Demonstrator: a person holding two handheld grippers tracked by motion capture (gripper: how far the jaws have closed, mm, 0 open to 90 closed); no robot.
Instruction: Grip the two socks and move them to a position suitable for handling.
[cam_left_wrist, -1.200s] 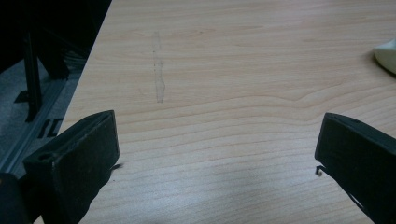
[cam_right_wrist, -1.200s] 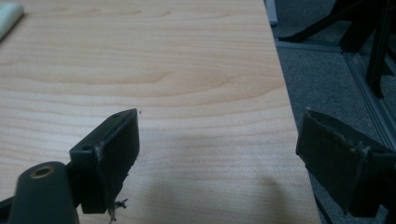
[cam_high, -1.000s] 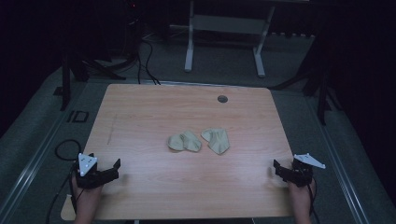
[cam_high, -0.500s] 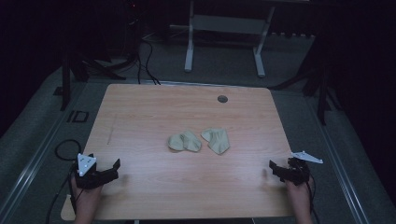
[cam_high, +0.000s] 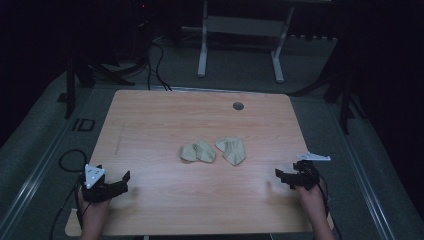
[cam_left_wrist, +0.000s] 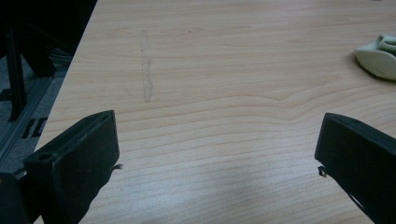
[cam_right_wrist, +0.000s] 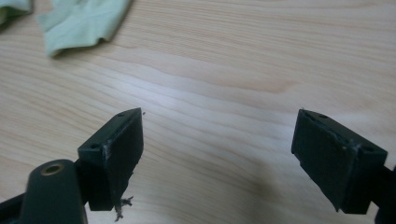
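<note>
High view: two pale crumpled cloths at mid-bench, the left cloth (cam_high: 197, 151) just beside the right cloth (cam_high: 232, 150), a narrow gap between, both flat on the wooden bench (cam_high: 150, 125). Left claw (cam_high: 120, 182) low near the front left corner, held in a hand, jaws spread and empty, pointing inward toward the cloths but well apart from them. Right claw (cam_high: 281, 176) near the front right edge, likewise hand-held, jaws parted, nothing between, aimed inward at the cloths, closer to the right cloth yet apart from it. A small dark round grommet (cam_high: 238, 106) near the far edge of the bench. Beyond the bench, a grey floor with cables and a white stand (cam_high: 240, 30). Left gripper view: two black jaws wide apart at the lower corners, bare wood grain between, nothing gripped; a rounded edge of the left cloth (cam_left_wrist: 380, 58) at the right border, well ahead of the jaws; a faint scuff mark (cam_left_wrist: 146, 70) running along the wood. Right gripper view: black jaws wide open, empty, over bare bench; the right cloth (cam_right_wrist: 81, 23) at the upper left, apart from the jaws.
</note>
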